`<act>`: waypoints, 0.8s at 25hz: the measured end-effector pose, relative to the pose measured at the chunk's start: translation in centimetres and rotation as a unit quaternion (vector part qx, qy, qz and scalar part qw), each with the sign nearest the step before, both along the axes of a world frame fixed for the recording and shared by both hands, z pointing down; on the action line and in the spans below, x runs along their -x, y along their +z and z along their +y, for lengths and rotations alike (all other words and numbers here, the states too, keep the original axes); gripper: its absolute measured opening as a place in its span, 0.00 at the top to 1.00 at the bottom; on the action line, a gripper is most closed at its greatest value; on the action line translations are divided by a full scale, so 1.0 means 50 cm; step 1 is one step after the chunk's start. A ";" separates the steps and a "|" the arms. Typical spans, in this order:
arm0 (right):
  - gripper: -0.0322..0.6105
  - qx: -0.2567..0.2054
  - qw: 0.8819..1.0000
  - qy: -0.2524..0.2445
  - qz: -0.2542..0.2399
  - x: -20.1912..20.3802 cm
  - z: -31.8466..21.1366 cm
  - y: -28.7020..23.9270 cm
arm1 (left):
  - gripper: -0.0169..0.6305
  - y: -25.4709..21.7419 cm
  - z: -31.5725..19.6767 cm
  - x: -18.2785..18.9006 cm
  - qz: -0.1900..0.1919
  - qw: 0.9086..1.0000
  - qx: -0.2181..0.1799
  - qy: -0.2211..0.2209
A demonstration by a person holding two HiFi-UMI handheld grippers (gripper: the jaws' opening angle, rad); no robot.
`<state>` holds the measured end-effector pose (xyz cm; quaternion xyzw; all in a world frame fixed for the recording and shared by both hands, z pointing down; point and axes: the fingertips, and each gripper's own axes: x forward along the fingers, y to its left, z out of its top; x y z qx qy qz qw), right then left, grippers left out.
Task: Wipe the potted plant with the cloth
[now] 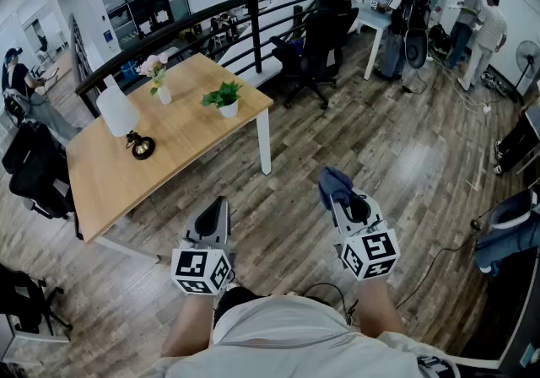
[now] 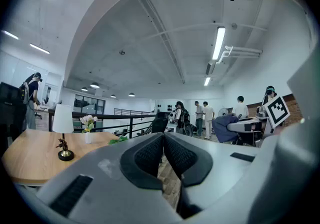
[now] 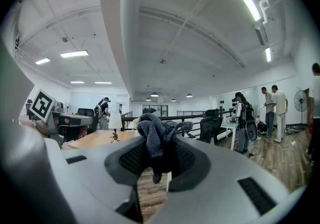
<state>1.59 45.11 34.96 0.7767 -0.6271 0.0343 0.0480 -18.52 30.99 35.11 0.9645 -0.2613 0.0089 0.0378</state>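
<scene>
On the right-hand end of the one wooden table (image 1: 110, 174) stands the single potted plant (image 1: 224, 99), with one vase of pink flowers (image 1: 157, 77) and one white lamp (image 1: 118, 110) to its left (three things in all). Well apart, over the floor, two grippers point level: the right gripper (image 3: 159, 158) clamps one dark blue cloth (image 3: 155, 140), while the left gripper (image 2: 163, 150) has its jaws pressed together on nothing.

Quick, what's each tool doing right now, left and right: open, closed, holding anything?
Left tool: closed, with nothing between its jaws.
Right tool: closed on the cloth.
</scene>
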 end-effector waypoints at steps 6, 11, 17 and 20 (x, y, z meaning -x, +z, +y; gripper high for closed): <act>0.72 0.007 1.000 0.006 -0.001 -0.007 0.011 0.016 | 0.95 0.014 0.008 -0.013 -0.001 1.000 0.005 0.010; 0.72 0.015 1.000 0.009 -0.002 -0.005 0.024 0.030 | 0.95 0.020 0.020 -0.017 -0.003 1.000 0.008 0.015; 0.72 0.016 1.000 0.004 0.000 -0.001 0.031 0.032 | 0.95 0.023 0.035 -0.007 -0.004 1.000 0.009 0.009; 0.72 0.008 1.000 -0.005 0.001 0.006 0.024 0.025 | 0.95 0.019 0.035 0.003 -0.004 1.000 0.009 0.002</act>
